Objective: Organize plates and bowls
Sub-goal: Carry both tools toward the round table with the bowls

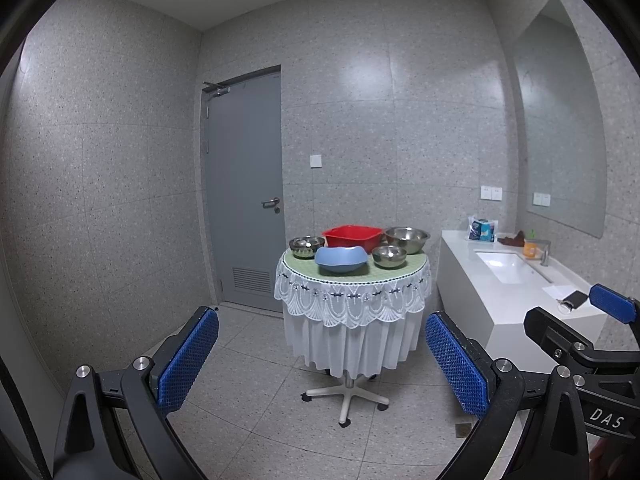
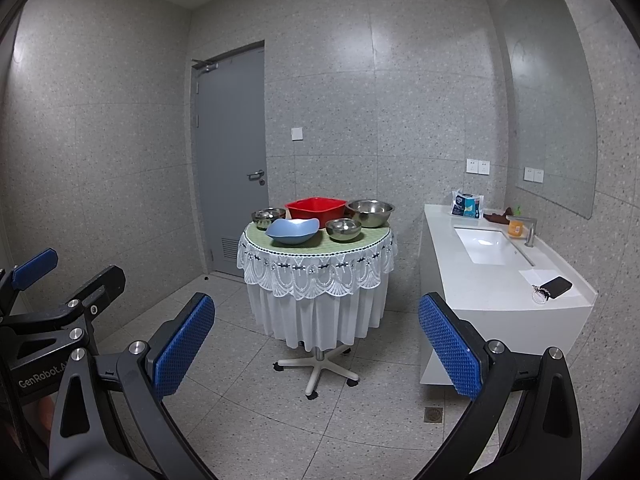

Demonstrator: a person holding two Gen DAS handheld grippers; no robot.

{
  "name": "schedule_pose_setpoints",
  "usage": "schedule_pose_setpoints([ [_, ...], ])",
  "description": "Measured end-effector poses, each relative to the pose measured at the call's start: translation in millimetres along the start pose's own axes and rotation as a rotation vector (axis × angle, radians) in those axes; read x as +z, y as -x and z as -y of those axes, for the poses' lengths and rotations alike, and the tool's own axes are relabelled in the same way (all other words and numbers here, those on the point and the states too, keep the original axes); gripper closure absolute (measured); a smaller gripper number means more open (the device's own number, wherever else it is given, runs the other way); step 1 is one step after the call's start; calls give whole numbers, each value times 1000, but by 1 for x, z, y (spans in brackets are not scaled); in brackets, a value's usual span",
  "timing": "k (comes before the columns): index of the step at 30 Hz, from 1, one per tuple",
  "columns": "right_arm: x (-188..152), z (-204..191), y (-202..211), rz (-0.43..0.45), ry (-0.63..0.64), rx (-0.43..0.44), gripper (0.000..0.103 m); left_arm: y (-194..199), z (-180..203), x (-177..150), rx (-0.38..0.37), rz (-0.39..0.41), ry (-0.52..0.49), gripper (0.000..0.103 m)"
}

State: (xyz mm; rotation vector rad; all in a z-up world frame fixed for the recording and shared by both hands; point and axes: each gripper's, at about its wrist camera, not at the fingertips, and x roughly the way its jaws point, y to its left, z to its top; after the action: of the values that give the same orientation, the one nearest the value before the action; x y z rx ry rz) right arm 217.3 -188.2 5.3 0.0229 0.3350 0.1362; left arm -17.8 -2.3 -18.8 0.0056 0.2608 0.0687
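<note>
A small round table with a lace cloth stands in the middle of the room, well ahead of both grippers. On it are a red square basin, a wavy blue bowl, a large steel bowl, and two small steel bowls, one on the right and one on the left. The same set shows in the right wrist view: table, red basin, blue bowl. My left gripper is open and empty. My right gripper is open and empty.
A white counter with a sink runs along the right wall, holding a packet, an orange cup, a faucet, and a phone with keys. A grey door is at the back left. A floor drain lies below the counter.
</note>
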Motion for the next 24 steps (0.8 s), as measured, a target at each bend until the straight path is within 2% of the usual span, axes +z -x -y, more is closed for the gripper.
schedule_pose_setpoints([
  [24, -3, -4, -5, -7, -1, 4, 0, -8, -1, 2, 7, -9, -3, 1],
])
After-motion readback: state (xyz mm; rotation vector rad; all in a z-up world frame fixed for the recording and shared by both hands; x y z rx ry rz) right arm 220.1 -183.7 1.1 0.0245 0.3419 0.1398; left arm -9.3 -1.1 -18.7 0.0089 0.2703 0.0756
